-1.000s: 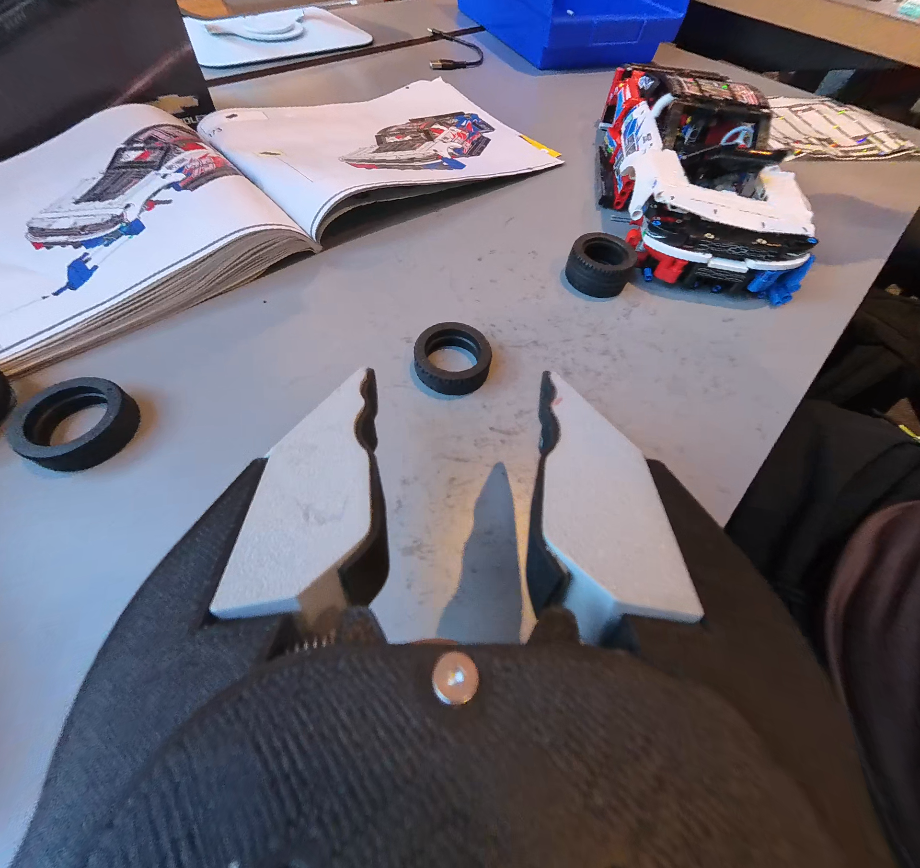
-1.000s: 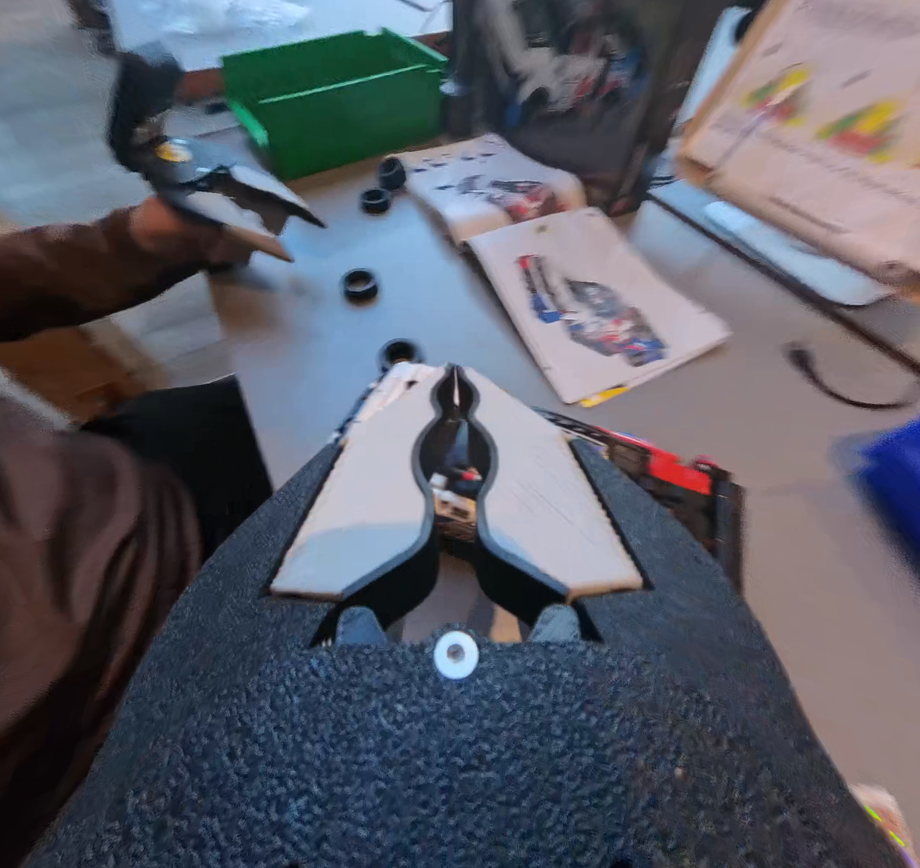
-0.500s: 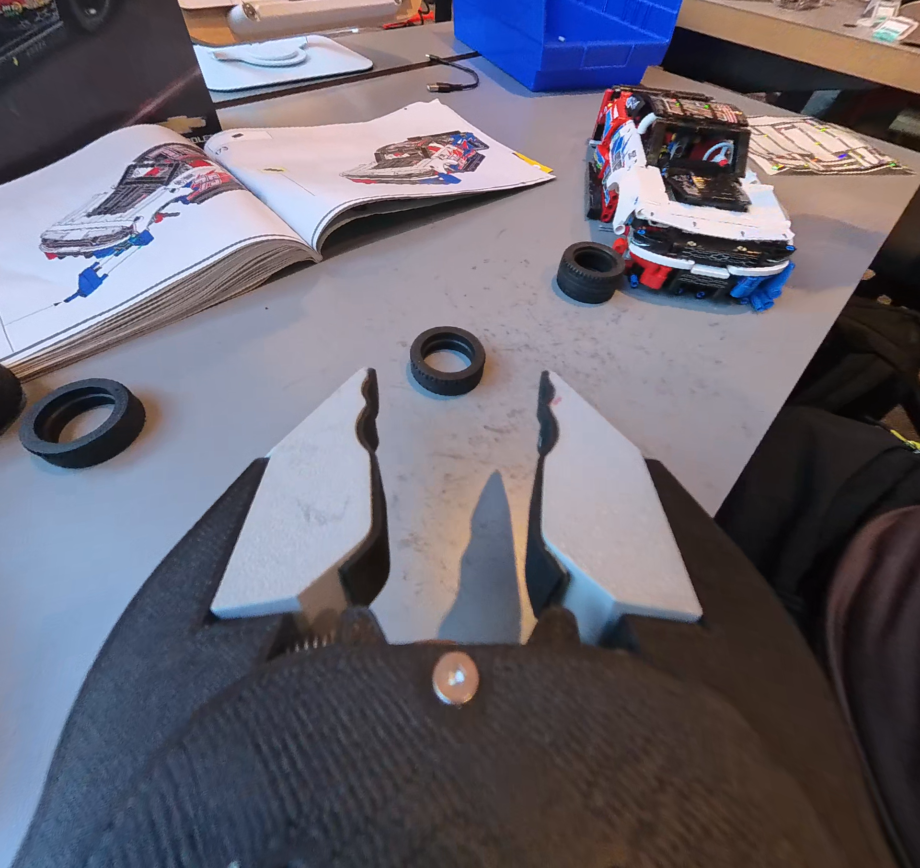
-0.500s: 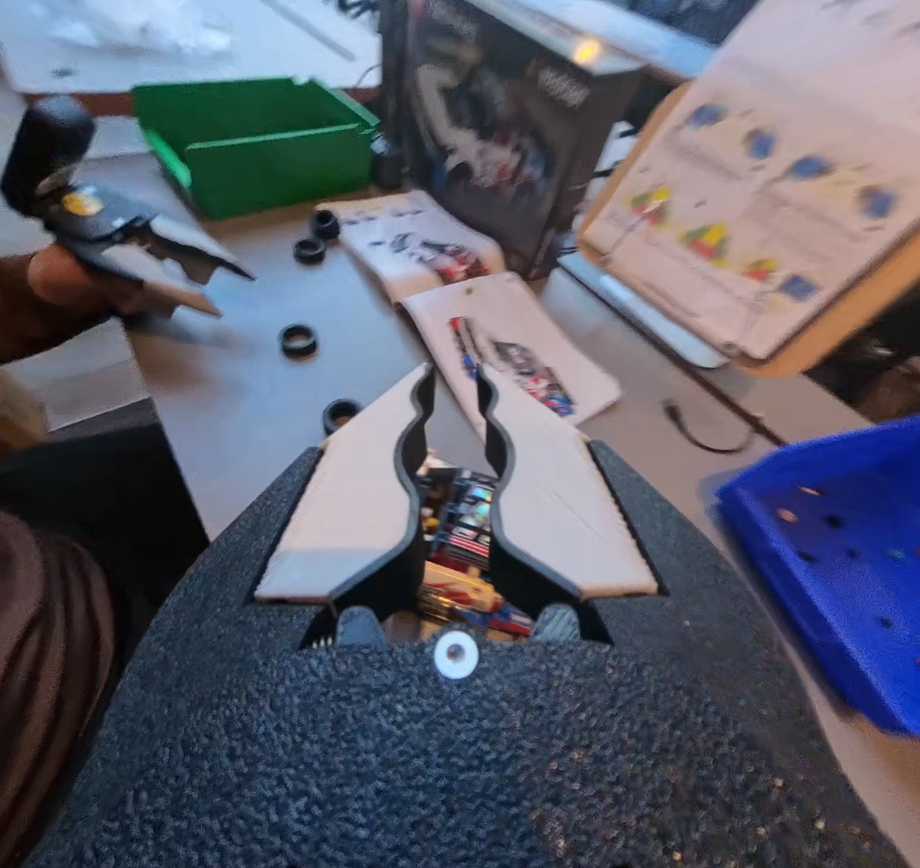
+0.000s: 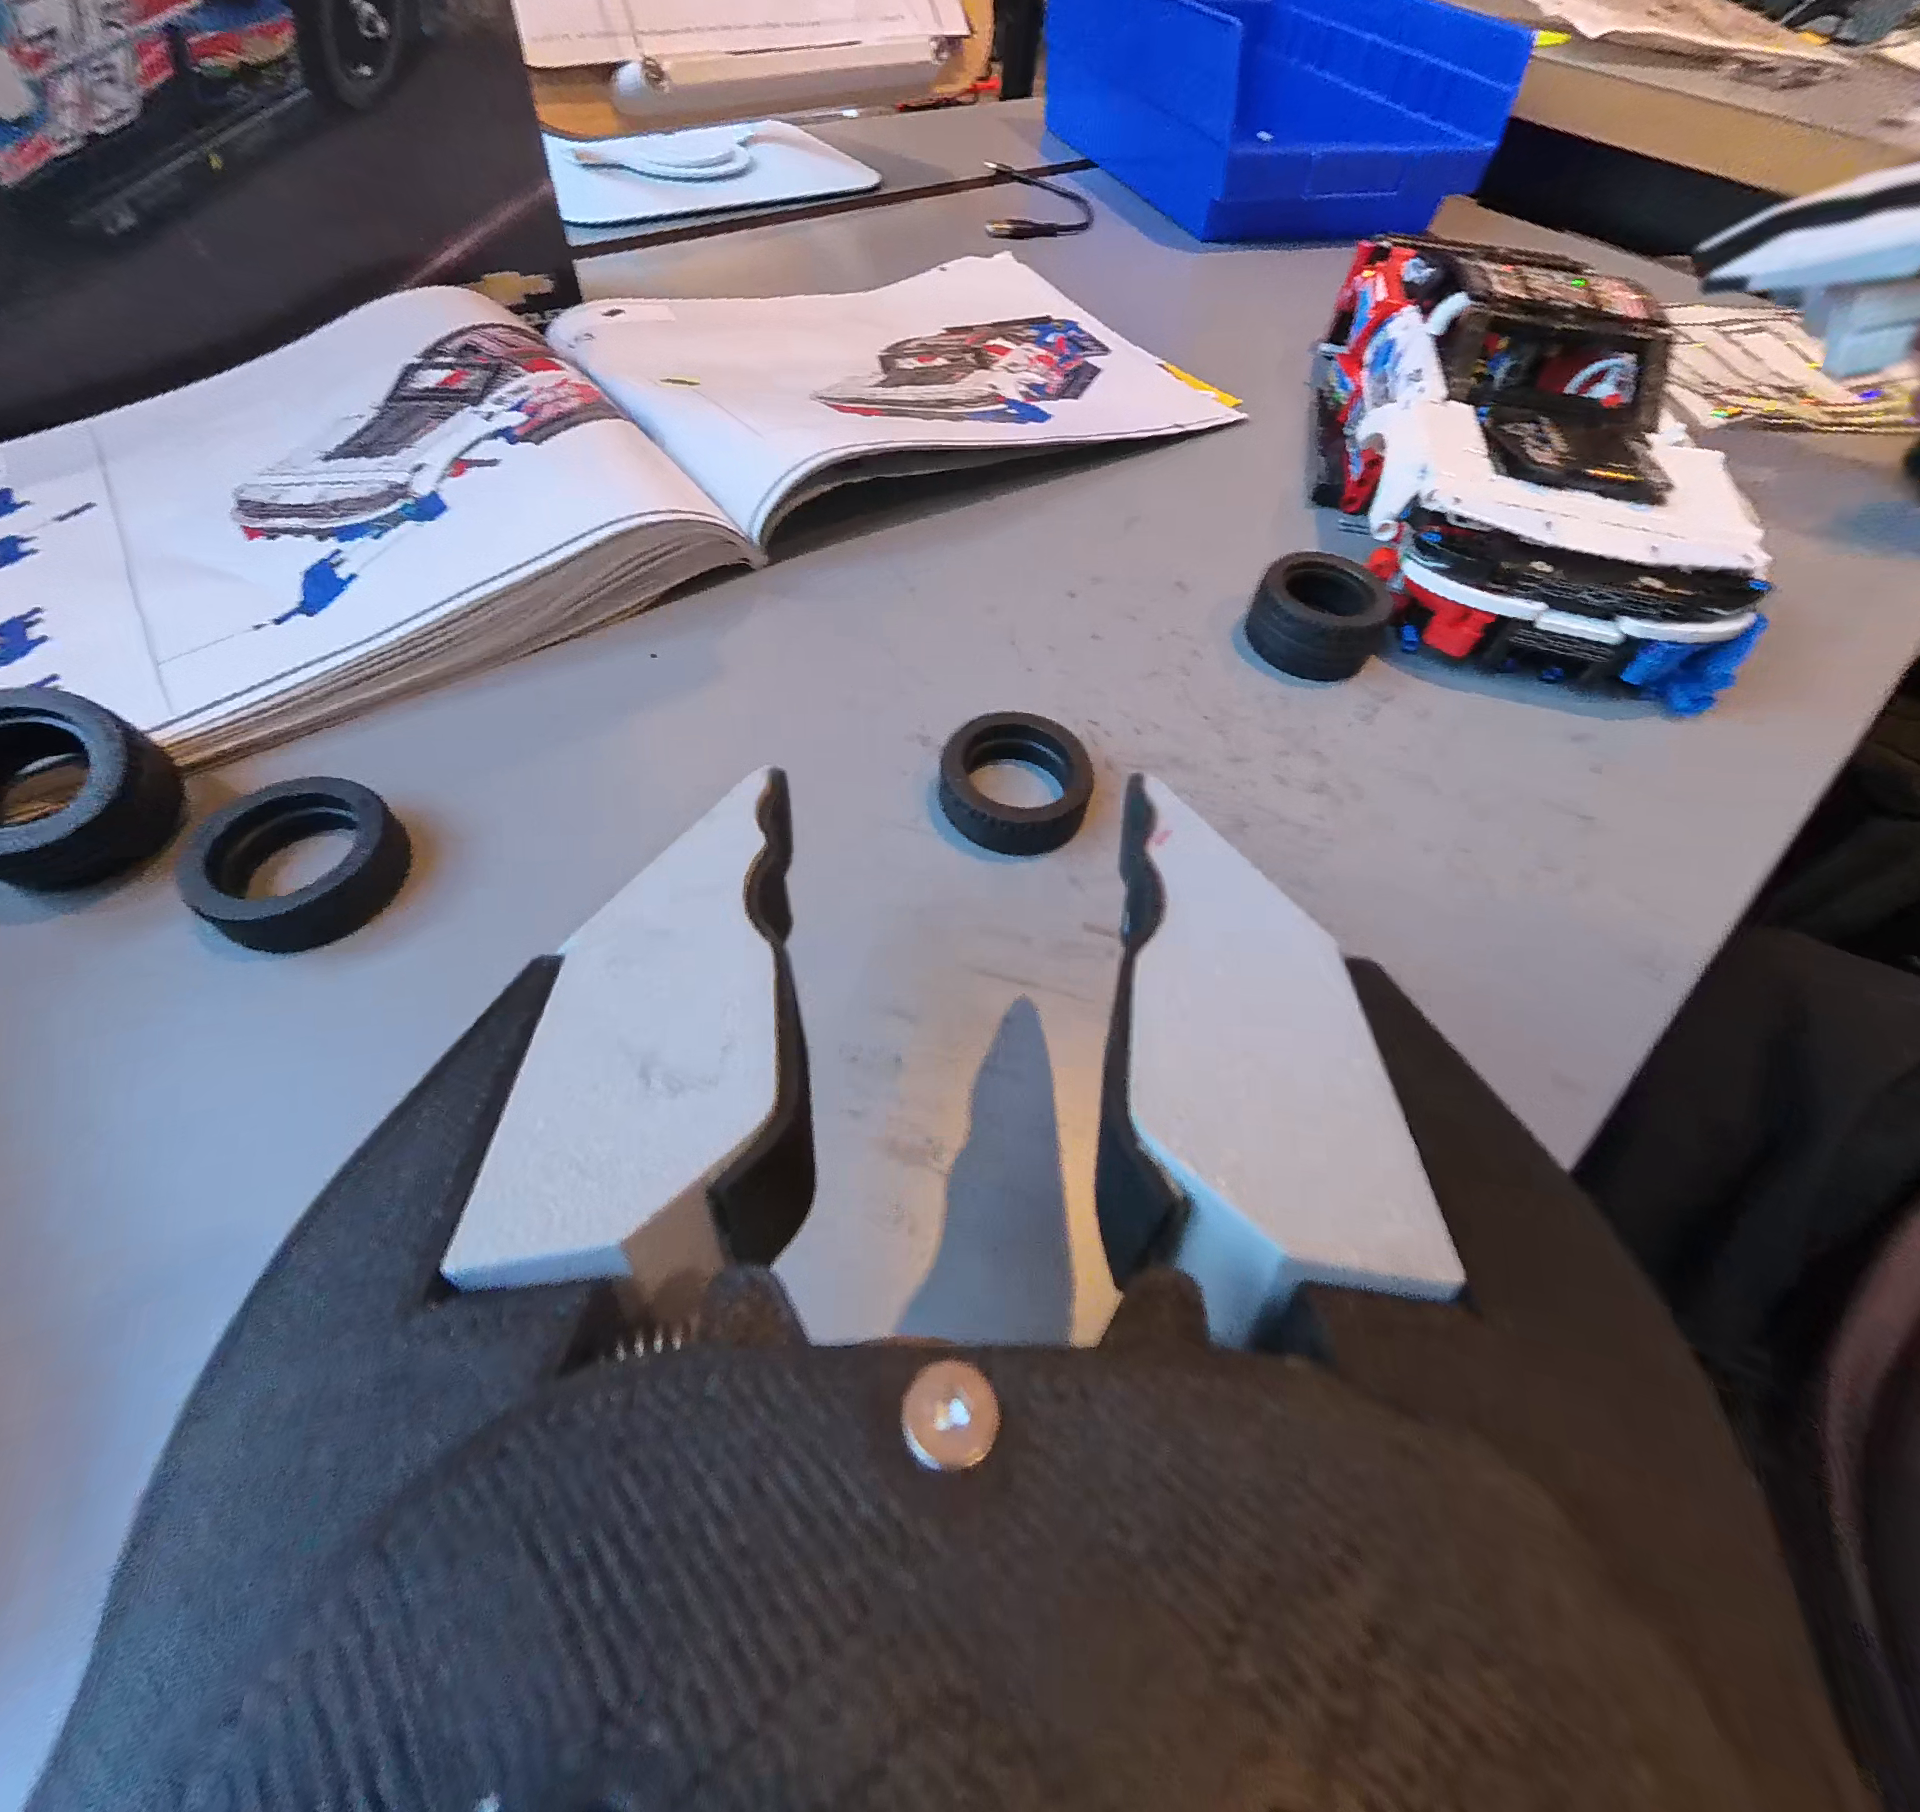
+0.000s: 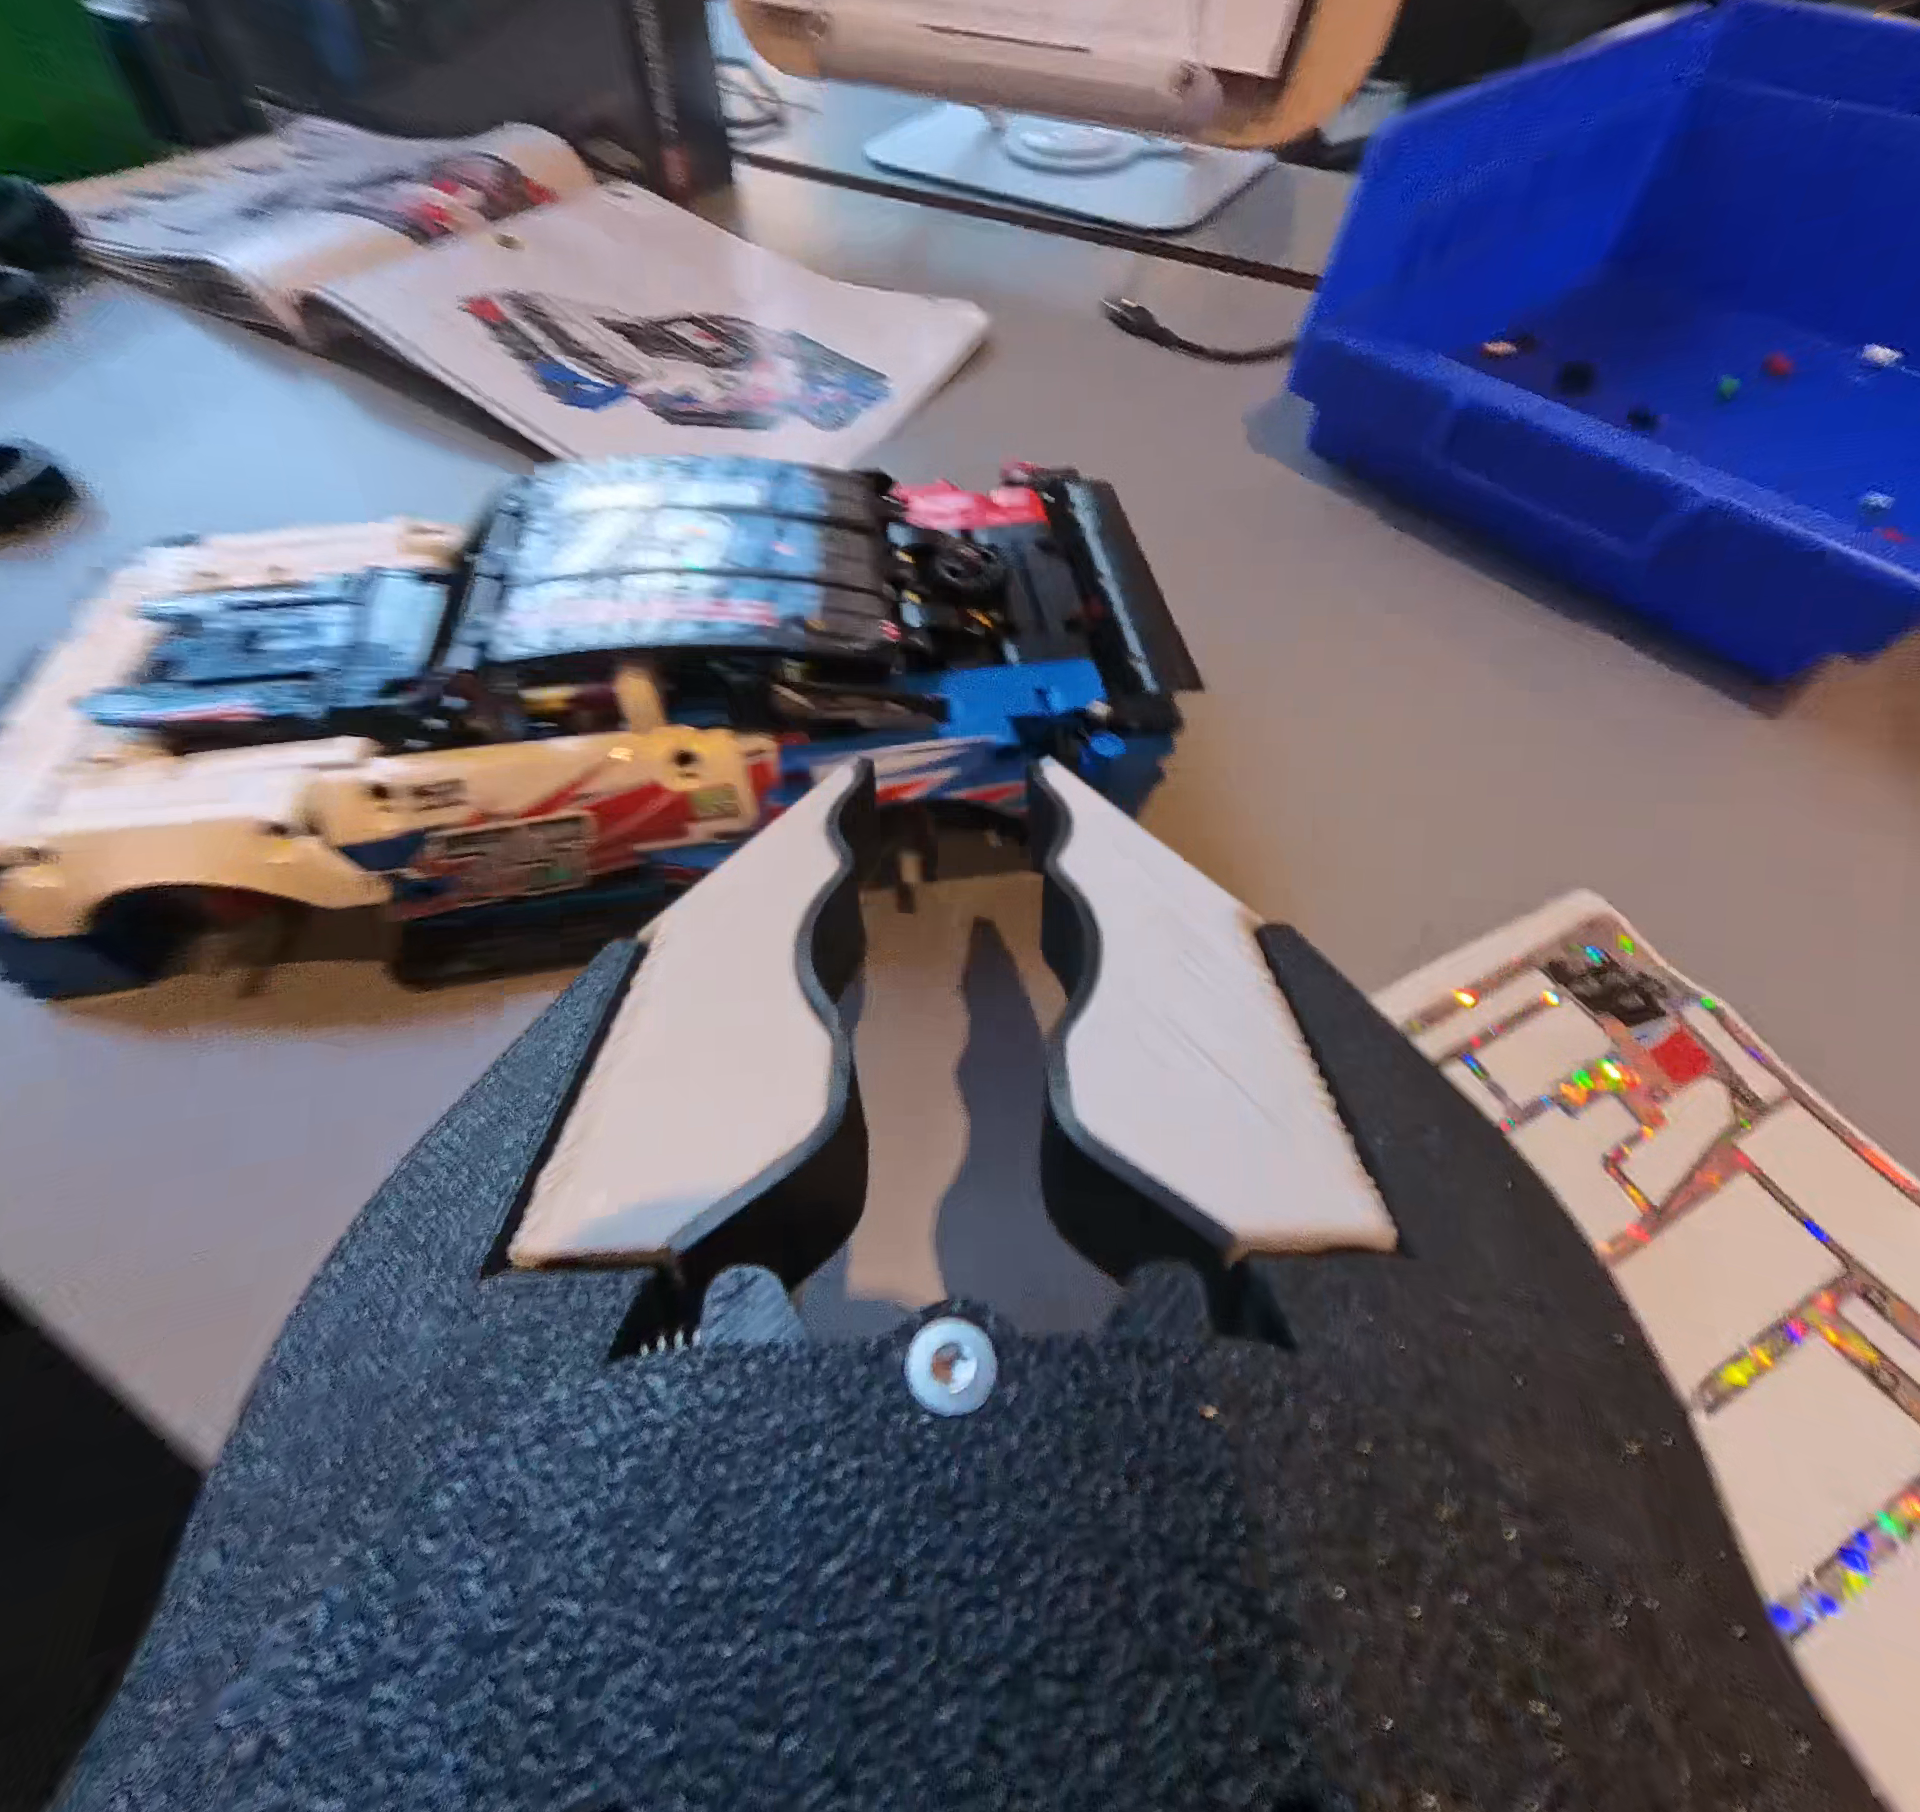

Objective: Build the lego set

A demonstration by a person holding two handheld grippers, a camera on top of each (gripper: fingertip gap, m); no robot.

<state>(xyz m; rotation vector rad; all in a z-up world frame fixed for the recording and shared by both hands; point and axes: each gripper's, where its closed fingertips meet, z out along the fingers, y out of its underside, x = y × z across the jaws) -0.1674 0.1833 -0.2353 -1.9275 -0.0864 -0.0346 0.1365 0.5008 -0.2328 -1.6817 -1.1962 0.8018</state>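
Left gripper (image 5: 951, 796) fingers spread, empty, hovering over the grey tabletop (image 5: 1299, 827). Nearest tyre (image 5: 1015, 782) lies flat just beyond the tips, a bit right of centre. Right gripper (image 6: 948, 791) also spread and empty, aimed at the lego car (image 6: 582, 692), which sits wheel-less near the tabletop's right edge; 1 more tyre (image 5: 1317, 614) touches its front corner. Likely step: pick the near tyre. Suggest shifting right to centre it, dropping low, closing across the outer tread, not the rim, so it doesn't flip. Manual (image 5: 582, 474) lies open toward the far-left side.
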